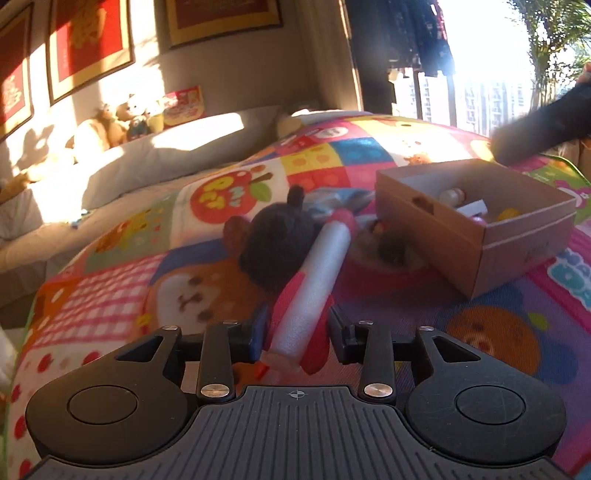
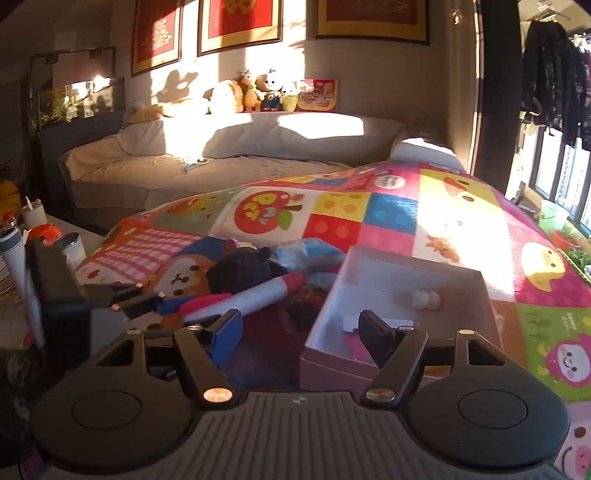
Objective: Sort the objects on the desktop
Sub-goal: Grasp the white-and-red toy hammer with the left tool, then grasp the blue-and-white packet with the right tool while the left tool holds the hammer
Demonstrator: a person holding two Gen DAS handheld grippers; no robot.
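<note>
Bg stuff: grey sofa (image 2: 229, 162) w/ a row of plush toys (image 2: 258, 92) on its back ledge, sun patches all over. Red framed pics (image 2: 240, 22) on the wall above. Fish tank (image 2: 77, 96) far left, dark clothes (image 2: 554, 70) hanging by the window, cups (image 2: 70, 247) on a side table.

Your left gripper (image 1: 298, 334) is pointing forward and downward, its jaws standing close on either side of a foam rocket (image 1: 314, 280), though whether the pads are pressing is unclear. Your right gripper (image 2: 301, 332) is tilting downward too, its jaws standing apart with nothing gripped between them.
</note>
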